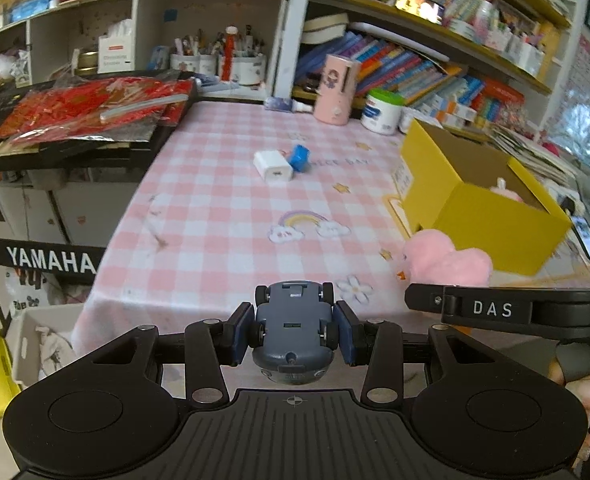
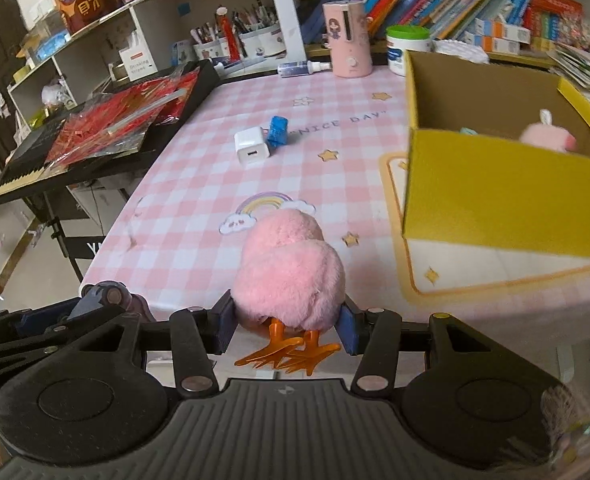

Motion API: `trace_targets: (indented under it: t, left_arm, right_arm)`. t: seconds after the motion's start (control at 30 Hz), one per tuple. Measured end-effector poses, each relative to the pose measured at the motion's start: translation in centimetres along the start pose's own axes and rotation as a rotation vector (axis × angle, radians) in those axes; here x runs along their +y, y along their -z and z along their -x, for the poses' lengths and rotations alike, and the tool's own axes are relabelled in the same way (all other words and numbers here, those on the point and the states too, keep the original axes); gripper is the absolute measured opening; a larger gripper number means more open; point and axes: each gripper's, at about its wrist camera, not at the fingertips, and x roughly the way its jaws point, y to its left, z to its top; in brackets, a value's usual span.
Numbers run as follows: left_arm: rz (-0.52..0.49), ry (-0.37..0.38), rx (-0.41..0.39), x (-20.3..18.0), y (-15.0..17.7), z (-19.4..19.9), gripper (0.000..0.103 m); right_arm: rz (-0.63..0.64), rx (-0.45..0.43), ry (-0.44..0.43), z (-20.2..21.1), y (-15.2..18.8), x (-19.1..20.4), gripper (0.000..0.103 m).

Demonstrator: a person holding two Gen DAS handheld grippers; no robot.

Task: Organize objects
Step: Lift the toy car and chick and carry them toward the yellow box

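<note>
Gripping a grey toy car point(image 1: 293, 330) underside-up, the left gripper point(image 1: 293, 332) hangs at the table's near edge. The right gripper point(image 2: 287, 326) clasps a pink plush bird point(image 2: 289, 276) near the yellow box point(image 2: 503, 208).

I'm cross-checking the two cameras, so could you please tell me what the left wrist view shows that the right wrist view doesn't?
Only the left wrist view shows the grey toy car upside down, clamped in the left gripper, and a phone beyond the box. Only the right wrist view shows the right gripper closed on the pink plush bird, orange feet toward the camera. Both show the yellow box, the white charger and the blue object touching it.
</note>
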Motion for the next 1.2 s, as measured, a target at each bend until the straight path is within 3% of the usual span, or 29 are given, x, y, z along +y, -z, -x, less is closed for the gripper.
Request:
trace_targets:
  t: [0.63, 0.87, 1.2]
  left_arm:
    - [-0.162, 0.185, 0.080, -7.0, 2.9, -0.6, 0.041]
    - [-0.224, 0.253, 0.102, -10.0, 3.0, -1.5, 0.041]
    - [-0.261, 0.293, 0.095, -12.7, 2.0, -2.6, 0.041]
  right_arm:
    - [-0.189, 0.006, 0.152, 5.2, 6.4, -6.1, 0.047]
    - [-0.274, -0.002, 0.222, 6.8, 7.5, -9.1, 0.047]
    - [-0.306, -0.015, 0.264, 7.5, 7.0, -11.6, 0.047]
